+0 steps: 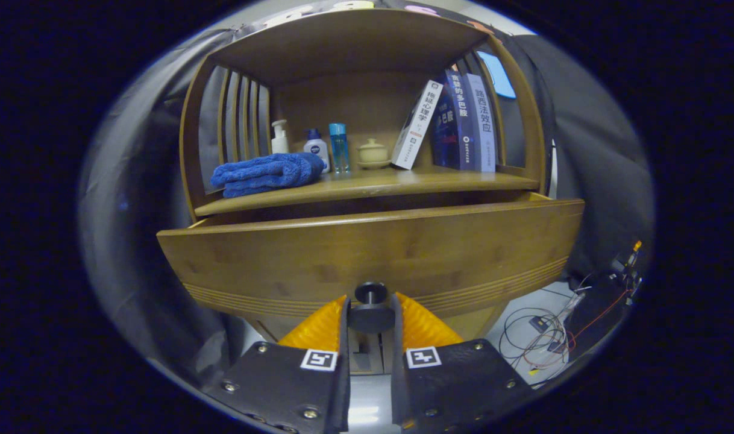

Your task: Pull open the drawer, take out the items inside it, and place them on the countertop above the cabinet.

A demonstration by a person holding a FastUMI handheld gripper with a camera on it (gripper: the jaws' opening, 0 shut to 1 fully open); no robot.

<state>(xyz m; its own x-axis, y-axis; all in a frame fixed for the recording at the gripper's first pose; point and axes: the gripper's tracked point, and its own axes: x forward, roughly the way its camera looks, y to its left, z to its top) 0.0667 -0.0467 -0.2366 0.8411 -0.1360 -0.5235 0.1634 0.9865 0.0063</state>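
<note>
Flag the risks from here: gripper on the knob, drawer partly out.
1. The gripper pinches only the small round knob; a skewed pull may slip off it.
2. The drawer stands partly open; its inside is hidden, so what's in there is unknown.
3. The countertop already carries the blue towel, bottles and books, so room is tight.

1. Wooden cabinet against dark cloth wall; curved top panel, slatted sides.
2. On shelf: folded blue towel at left, three small bottles behind it, lidded ceramic pot mid-shelf, books leaning at right.
3. Grey cloth hanging left of cabinet.
4. Pale floor lower right, strewn with loose wires and a dark box.
5. Dim, even light throughout.
</note>
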